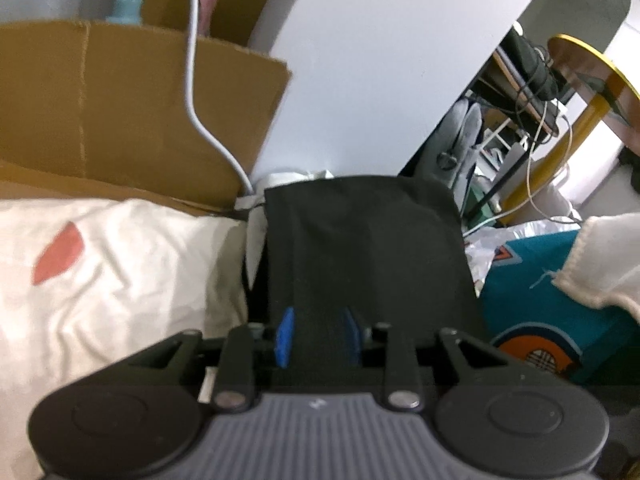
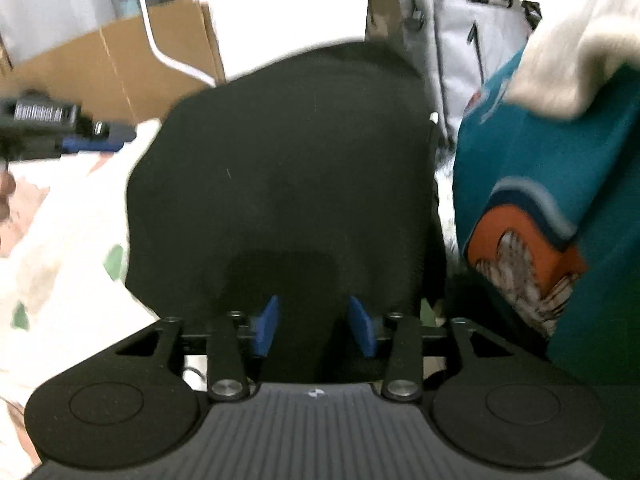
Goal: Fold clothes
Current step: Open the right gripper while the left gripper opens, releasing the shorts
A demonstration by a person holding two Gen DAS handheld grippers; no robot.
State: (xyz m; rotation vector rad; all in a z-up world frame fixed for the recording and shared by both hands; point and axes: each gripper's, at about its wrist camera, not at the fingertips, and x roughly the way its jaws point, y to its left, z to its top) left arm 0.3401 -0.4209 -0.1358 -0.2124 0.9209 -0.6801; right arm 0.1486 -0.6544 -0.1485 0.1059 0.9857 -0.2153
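I hold a claw in each hand above a bed covered by a cream sheet point(image 1: 120, 264) with red and green patches. A black garment point(image 1: 360, 248) lies folded into a flat, roughly rectangular pad near the far edge of the bed, its far end reaching the bed's edge by the white wall. My left claw point(image 1: 316, 336) sits over the near end of the black garment, its blue pads apart with black cloth showing between them; I cannot tell whether the pads touch it. My right claw point(image 2: 316, 326) hovers over the same garment point(image 2: 288, 168), its pads spread wide and gripping nothing. In the right view, my left claw point(image 2: 52, 128) shows blurred at the left, over the sheet. Along the right edge of the bed a teal garment point(image 2: 560, 208) with an orange print lies loose and unfolded, with a cream garment point(image 2: 568, 52) heaped on top of it. Beyond the bed stand a cardboard box point(image 1: 132, 108) with a white cable point(image 1: 196, 80) draped over it, and a grey backpack point(image 2: 468, 36). I judge the black piece essentially folded and released; the teal and cream pieces are still to do.
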